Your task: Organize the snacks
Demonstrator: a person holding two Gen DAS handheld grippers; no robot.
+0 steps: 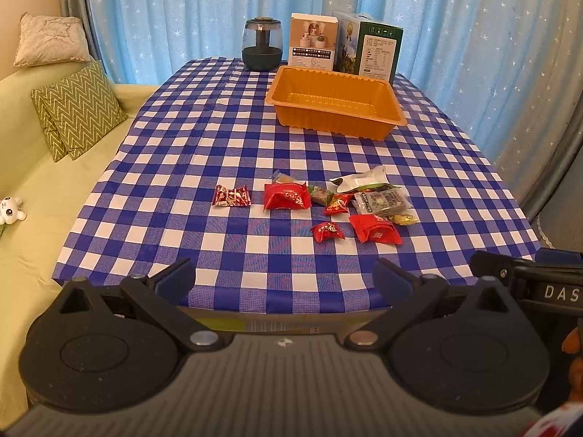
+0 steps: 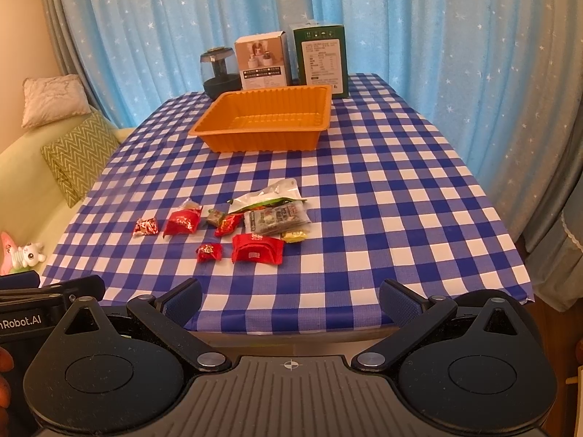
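My table under its blue-and-white checked cloth point(image 1: 233, 138) fills both views, and I place everything else by the ribbed orange plastic tray point(image 1: 335, 103) standing empty toward its far end. Behind the tray stand a green carton point(image 1: 377, 49), a white carton with a product photo point(image 1: 312, 42) and a dark round jar-like appliance with a clear top point(image 1: 262, 44), all against the starry blue curtain point(image 1: 182, 11). Well to the left of the tray, off the table, two green zigzag cushions point(image 1: 78, 109) lean on a pale green sofa point(image 1: 32, 196).

On my side of the tray, well apart from it, the wrapped snacks point(image 2: 237, 225) lie loose on the cloth: a white-and-green pouch point(image 2: 271, 195) nearest the tray, a clear printed packet point(image 2: 277, 218) touching it, two larger red wrappers point(image 2: 257, 249), a small yellow one point(image 2: 293, 236), and several small red candies, one of them point(image 2: 145, 226) lying alone to the left of the cluster.

My left gripper point(image 1: 284, 276) and my right gripper point(image 2: 290, 300) both hover at the near table edge, fingers spread wide, holding nothing.
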